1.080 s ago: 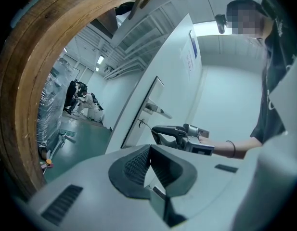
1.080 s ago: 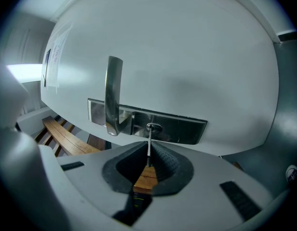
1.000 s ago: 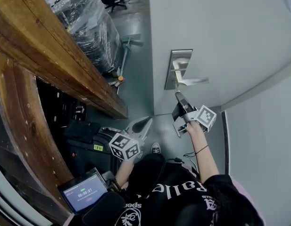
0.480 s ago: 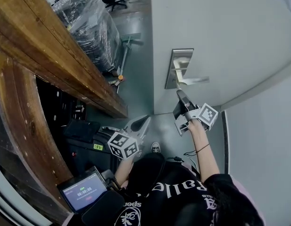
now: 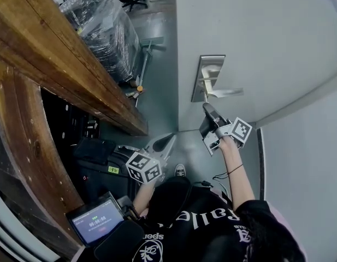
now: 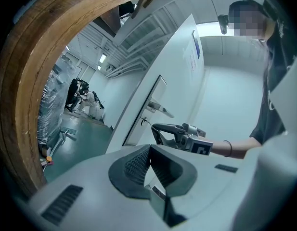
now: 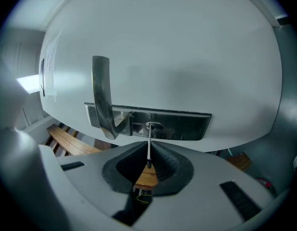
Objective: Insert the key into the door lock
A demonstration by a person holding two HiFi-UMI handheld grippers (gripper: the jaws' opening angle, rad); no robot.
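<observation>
A brushed-metal lock plate (image 5: 209, 72) with a lever handle (image 5: 225, 93) is fixed to the pale door (image 5: 255, 31). My right gripper (image 5: 206, 107) points at the plate's lower end, just below the handle. In the right gripper view it (image 7: 149, 144) is shut on a thin key (image 7: 148, 134), seen edge-on. The key's tip reaches the round keyhole (image 7: 153, 126) beside the handle (image 7: 102, 95); how deep it sits I cannot tell. My left gripper (image 5: 169, 142) hangs lower left, away from the door, and in its own view it (image 6: 149, 148) is shut on nothing.
A heavy wooden frame (image 5: 75, 64) runs along the left. Plastic-wrapped stock (image 5: 102, 26) stands on the green floor beyond it. A small lit screen (image 5: 97, 220) sits at the lower left. A side wall (image 5: 305, 162) meets the door on the right.
My right gripper has crept slightly closer to the lock plate with the key. The left gripper has hardly moved.
</observation>
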